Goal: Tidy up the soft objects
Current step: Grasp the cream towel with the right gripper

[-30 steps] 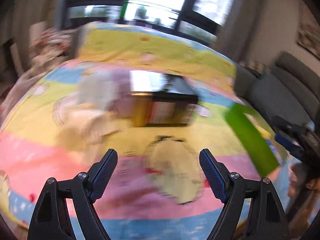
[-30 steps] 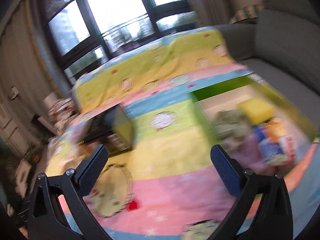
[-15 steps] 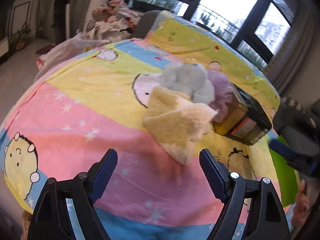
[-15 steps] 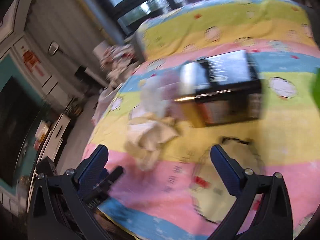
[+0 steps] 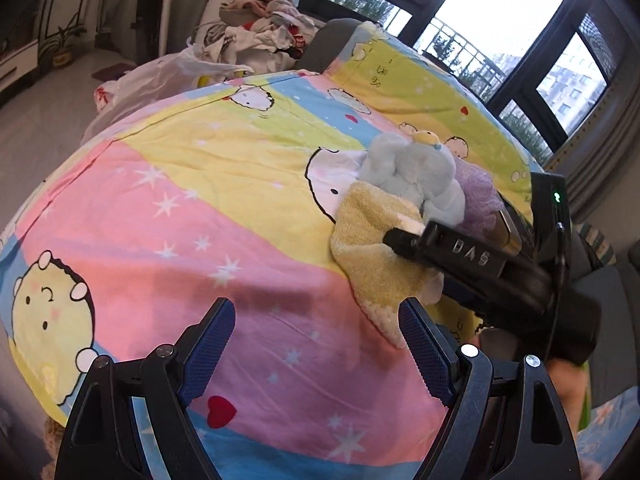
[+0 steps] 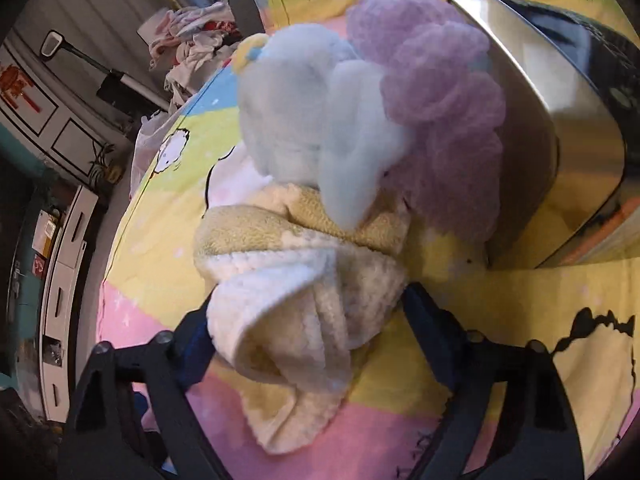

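A crumpled yellow towel (image 6: 280, 280) lies on the striped cartoon bedsheet (image 5: 180, 200). My right gripper (image 6: 306, 312) has its jaws closing, with the towel bunched between them and touching both pads. A pale blue plush (image 6: 312, 120) rests on the towel's far end, with a purple fluffy item (image 6: 440, 100) beside it. In the left wrist view the same yellow towel (image 5: 368, 240), blue plush (image 5: 412, 176) and purple item (image 5: 476, 188) sit right of centre, with the right gripper (image 5: 400, 240) reaching in from the right. My left gripper (image 5: 316, 332) hangs open over the pink stripe, holding nothing.
A dark box with a shiny side (image 6: 540, 100) stands right behind the soft items. A heap of clothes (image 5: 260, 28) and a plastic bag (image 5: 160, 76) lie beyond the bed's far left. A grey sofa (image 5: 616, 300) is at the right, a white cabinet (image 6: 64, 280) by the wall.
My right gripper swung across the bed, dropped onto the yellow towel and narrowed its jaws around it. My left gripper shifted left a second ago and has since stayed nearly still.
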`<state>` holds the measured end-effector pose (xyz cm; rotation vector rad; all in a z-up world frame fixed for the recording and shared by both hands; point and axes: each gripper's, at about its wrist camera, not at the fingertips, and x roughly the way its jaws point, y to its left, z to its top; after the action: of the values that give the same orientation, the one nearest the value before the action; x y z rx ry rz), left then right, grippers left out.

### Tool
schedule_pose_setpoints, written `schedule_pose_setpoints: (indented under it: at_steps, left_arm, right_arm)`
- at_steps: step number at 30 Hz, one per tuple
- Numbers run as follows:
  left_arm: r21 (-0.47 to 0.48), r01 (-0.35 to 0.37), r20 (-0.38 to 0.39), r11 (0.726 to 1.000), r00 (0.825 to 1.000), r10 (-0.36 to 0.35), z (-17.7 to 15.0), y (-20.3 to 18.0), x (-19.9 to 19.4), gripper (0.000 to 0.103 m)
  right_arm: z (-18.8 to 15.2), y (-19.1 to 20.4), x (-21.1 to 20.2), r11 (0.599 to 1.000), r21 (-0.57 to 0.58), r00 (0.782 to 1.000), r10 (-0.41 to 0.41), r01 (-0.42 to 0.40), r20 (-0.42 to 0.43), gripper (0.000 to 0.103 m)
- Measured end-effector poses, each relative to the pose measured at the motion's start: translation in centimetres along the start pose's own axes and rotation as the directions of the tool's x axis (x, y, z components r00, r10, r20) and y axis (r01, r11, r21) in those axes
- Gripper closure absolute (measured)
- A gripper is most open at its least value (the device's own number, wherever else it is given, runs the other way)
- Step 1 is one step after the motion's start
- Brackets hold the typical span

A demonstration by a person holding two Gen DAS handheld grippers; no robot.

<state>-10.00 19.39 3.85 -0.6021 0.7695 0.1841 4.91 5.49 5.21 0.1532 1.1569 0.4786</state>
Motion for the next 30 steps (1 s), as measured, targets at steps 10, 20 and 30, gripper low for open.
schedule_pose_setpoints:
  at_steps: [10, 20, 30]
  left_arm:
    - [0.064, 0.122, 0.058, 0.99, 0.99, -0.126, 0.2, -1.3, -2.1, 0.019]
    - [0.171, 0.378, -0.182, 0.91, 0.92, -0.347, -2.5, -6.5, 0.3, 0.019]
    - [0.277, 0.414, -0.333, 0.867, 0.888, -0.317, -6.9, -11.7, 2.7, 0.019]
  right_arm:
    - [-2.3, -0.9, -7.7, 0.996, -0.06, 0.994, 0.07, -0.065, 0.084, 0.075]
    - [-6.9, -6.3, -14.2, 0.998, -0.054, 0.999, 0.032, -0.03, 0.043, 0.068]
    - [-7.6, -11.8, -15.5, 0.993, 0.069, 0.992, -0.098, 0.093, 0.075, 0.013]
